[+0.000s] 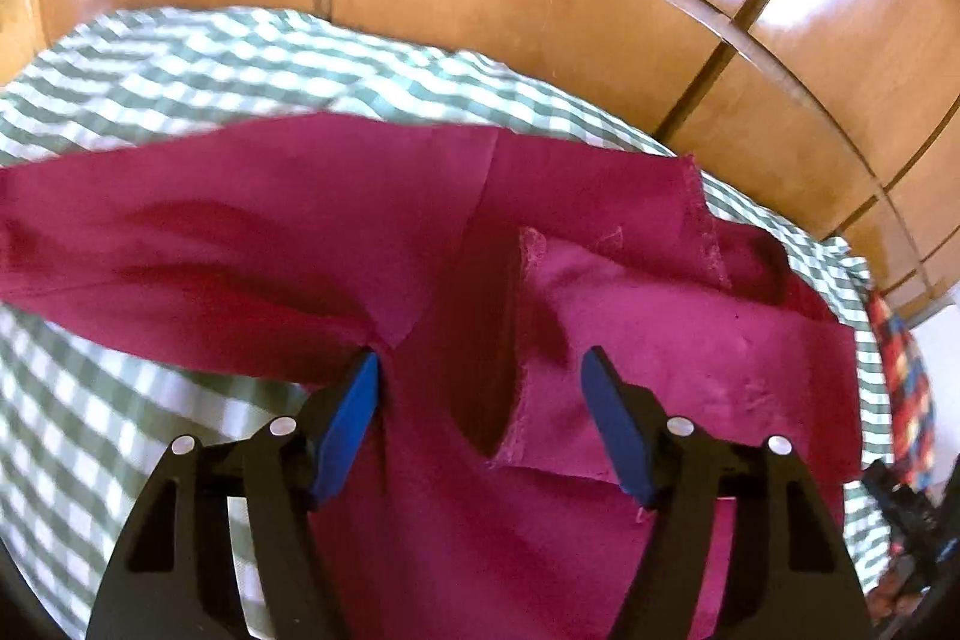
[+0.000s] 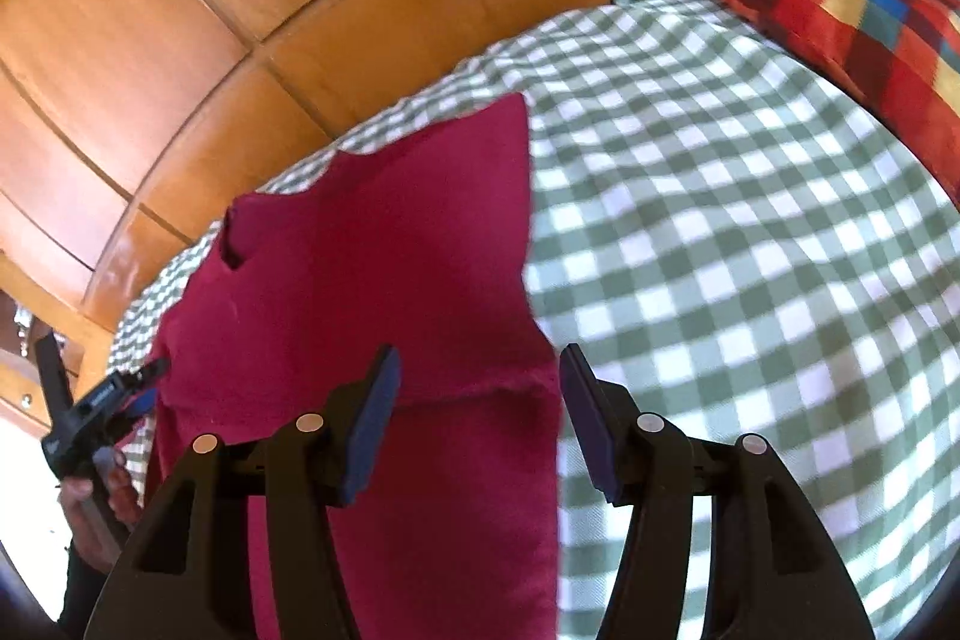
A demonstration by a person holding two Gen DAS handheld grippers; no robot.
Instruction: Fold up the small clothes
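Crumpled magenta cotton garment (image 1: 300, 232) lying beneath and between left gripper (image 1: 480, 400), right gripper (image 2: 480, 406), both spread, gripping nothing.

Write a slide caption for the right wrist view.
Right gripper open above the edge of a red garment lying on a green checked sheet.

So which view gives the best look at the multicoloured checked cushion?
The right wrist view: the multicoloured checked cushion lies large at the upper right on the green checked cover, its pattern clear. The left wrist view shows only a narrow strip of it at the right edge, beyond the magenta garment.
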